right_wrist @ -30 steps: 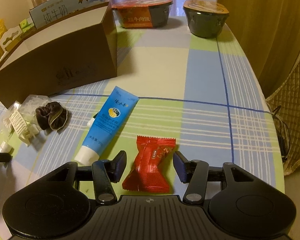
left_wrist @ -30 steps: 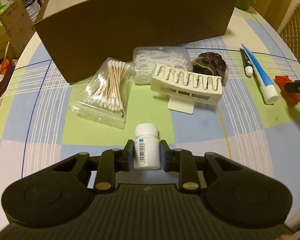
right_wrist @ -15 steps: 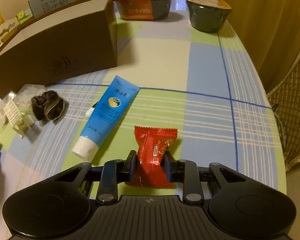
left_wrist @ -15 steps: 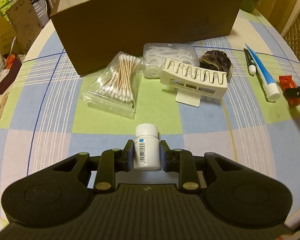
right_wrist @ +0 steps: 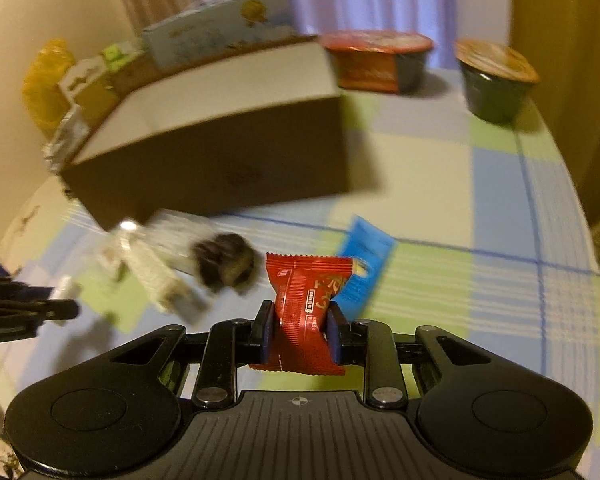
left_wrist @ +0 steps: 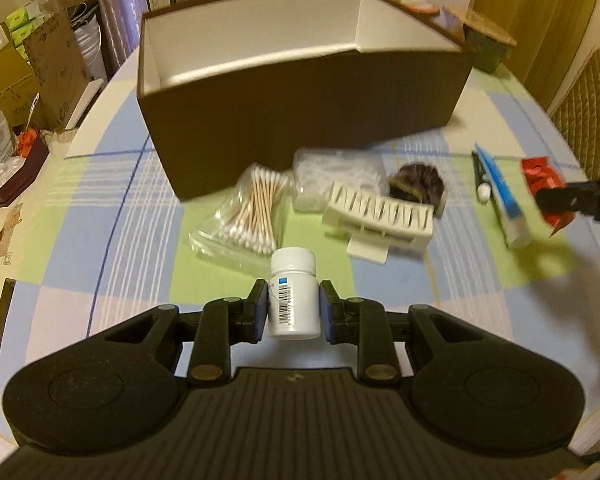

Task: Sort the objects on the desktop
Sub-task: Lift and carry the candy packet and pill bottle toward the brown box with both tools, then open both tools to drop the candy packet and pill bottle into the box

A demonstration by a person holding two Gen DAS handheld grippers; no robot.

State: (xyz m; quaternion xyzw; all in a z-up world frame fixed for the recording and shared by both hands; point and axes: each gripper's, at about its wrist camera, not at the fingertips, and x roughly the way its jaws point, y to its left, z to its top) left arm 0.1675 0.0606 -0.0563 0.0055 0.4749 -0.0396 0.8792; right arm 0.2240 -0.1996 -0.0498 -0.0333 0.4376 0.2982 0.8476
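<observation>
My left gripper (left_wrist: 293, 307) is shut on a small white pill bottle (left_wrist: 293, 294) with a barcode label, held above the tablecloth. My right gripper (right_wrist: 300, 326) is shut on a red candy wrapper (right_wrist: 306, 304), lifted off the table; in the left wrist view the same candy (left_wrist: 542, 178) hangs at the far right. The open brown box (left_wrist: 300, 92) with a white inside stands beyond both. On the cloth lie a bag of cotton swabs (left_wrist: 252, 208), a clear floss-pick box (left_wrist: 336, 172), a white rack (left_wrist: 380, 216), a dark scrunchie (left_wrist: 418, 182) and a blue tube (left_wrist: 500, 196).
Two instant noodle bowls (right_wrist: 380, 60) (right_wrist: 496, 80) stand at the table's far end behind the box. Cartons and bags (left_wrist: 16, 92) crowd a side surface left of the table. A woven chair back (left_wrist: 592, 112) is at the right edge.
The right gripper's jaws closed on the red candy and lifted it toward the box. The left gripper rose with the pill bottle, so the inside of the box now shows.
</observation>
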